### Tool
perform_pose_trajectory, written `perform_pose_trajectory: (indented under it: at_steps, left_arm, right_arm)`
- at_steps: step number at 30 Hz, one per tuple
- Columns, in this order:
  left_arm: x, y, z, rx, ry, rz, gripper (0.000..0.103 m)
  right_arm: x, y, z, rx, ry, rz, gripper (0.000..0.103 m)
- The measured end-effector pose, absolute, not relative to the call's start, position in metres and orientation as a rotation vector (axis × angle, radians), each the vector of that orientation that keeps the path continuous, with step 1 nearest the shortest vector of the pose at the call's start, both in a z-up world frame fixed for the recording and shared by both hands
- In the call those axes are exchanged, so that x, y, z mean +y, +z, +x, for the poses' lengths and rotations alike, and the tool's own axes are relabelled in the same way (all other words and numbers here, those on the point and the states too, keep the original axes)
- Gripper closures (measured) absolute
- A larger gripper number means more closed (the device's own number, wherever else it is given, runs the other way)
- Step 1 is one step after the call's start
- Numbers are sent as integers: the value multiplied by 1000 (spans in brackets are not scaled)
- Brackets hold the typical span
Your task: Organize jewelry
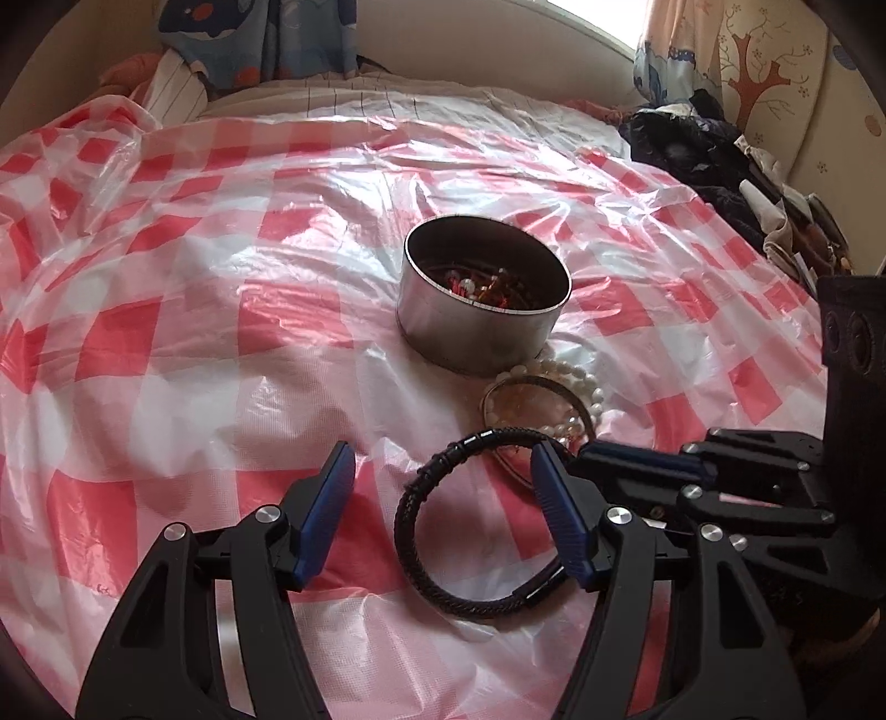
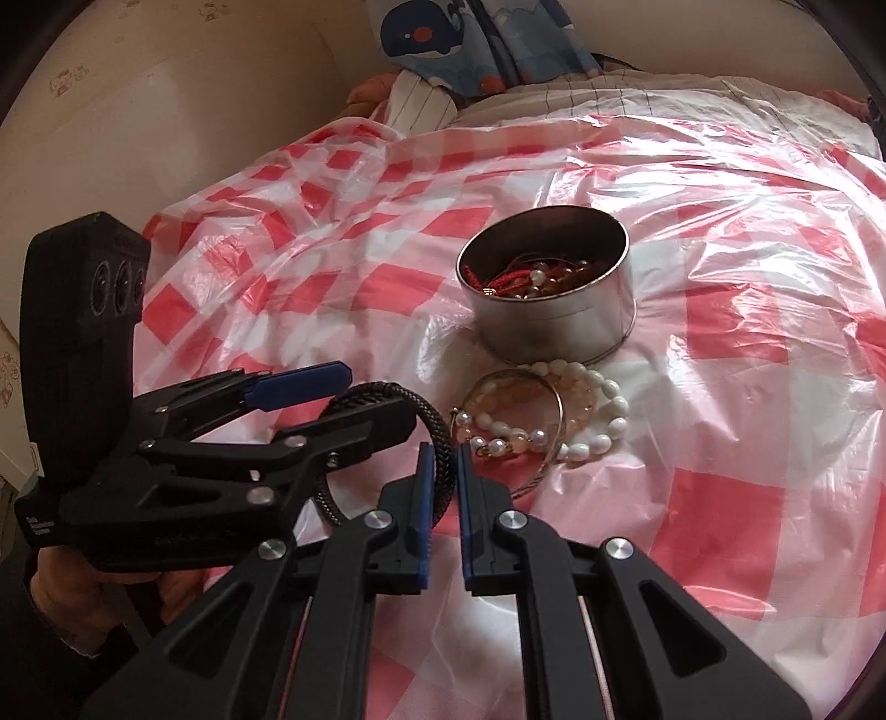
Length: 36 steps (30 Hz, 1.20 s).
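Observation:
A black braided bracelet (image 1: 437, 526) lies on the red-and-white checked plastic sheet. My left gripper (image 1: 443, 498) is open around it, one blue finger on each side. In the right wrist view my right gripper (image 2: 443, 471) is shut on the black bracelet (image 2: 437, 437), pinching its braided band. The left gripper (image 2: 332, 410) shows there, open, to the left. A round metal tin (image 1: 482, 310) holds several pieces of jewelry; it also shows in the right wrist view (image 2: 554, 315). A pearl bracelet (image 2: 587, 421) and a thin metal bangle (image 2: 531, 410) lie beside the tin.
The checked sheet (image 1: 194, 332) covers a bed. Dark clothes (image 1: 714, 166) are piled at the right edge. A whale-print curtain (image 2: 470, 39) hangs behind, by a beige wall.

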State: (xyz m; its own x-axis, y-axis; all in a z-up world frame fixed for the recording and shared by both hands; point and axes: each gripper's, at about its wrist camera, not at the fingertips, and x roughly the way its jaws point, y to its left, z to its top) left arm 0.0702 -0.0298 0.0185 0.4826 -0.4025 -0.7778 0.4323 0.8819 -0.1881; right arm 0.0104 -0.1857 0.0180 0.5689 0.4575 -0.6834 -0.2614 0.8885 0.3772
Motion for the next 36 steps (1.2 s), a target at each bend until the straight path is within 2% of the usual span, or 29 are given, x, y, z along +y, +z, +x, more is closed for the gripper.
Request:
perform_pose_trajectory:
  at_steps: [3, 7, 8, 10, 14, 16, 18, 24, 27, 28, 29, 34, 35, 36]
  left_arm:
    - [-31, 11, 71, 954, -496, 72, 48]
    - [-33, 11, 69, 945, -488, 128, 69]
    - [-33, 11, 68, 946, -493, 136, 79]
    - [-31, 13, 68, 949, -503, 131, 87]
    - [-23, 24, 67, 919, -516, 76, 90]
    - [-15, 31, 69, 898, -503, 39, 91]
    - [-8, 33, 73, 890, -478, 8, 91]
    - [-8, 12, 85, 971, -449, -10, 89]
    - [-11, 10, 83, 975, -458, 0, 77]
    - [-12, 10, 82, 971, -462, 3, 67]
    - [-13, 9, 81, 968, -466, 9, 61]
    - [-22, 9, 78, 953, -456, 67, 59]
    - [-22, 9, 78, 949, -455, 65, 59]
    - [-21, 10, 77, 944, -452, 61, 58]
  right_arm:
    - [-199, 21, 12, 844, 363, 273, 90]
    - [-209, 13, 19, 866, 280, 273, 89]
    - [-209, 11, 21, 869, 273, 271, 89]
    - [-206, 7, 27, 887, 252, 247, 89]
    - [-204, 1, 30, 913, 221, 204, 89]
    - [-203, 2, 29, 908, 217, 195, 96]
    - [-204, 4, 27, 892, 207, 186, 99]
    - [-217, 27, 12, 836, 168, 166, 99]
    - [-231, 33, 5, 836, 137, 171, 99]
    - [-236, 33, 3, 843, 128, 177, 99]
    - [-242, 32, 1, 850, 118, 182, 99]
    - [-252, 22, -3, 910, 97, 179, 99]
    - [-253, 21, -3, 912, 97, 184, 93]
    - [-253, 21, -3, 902, 97, 189, 75]
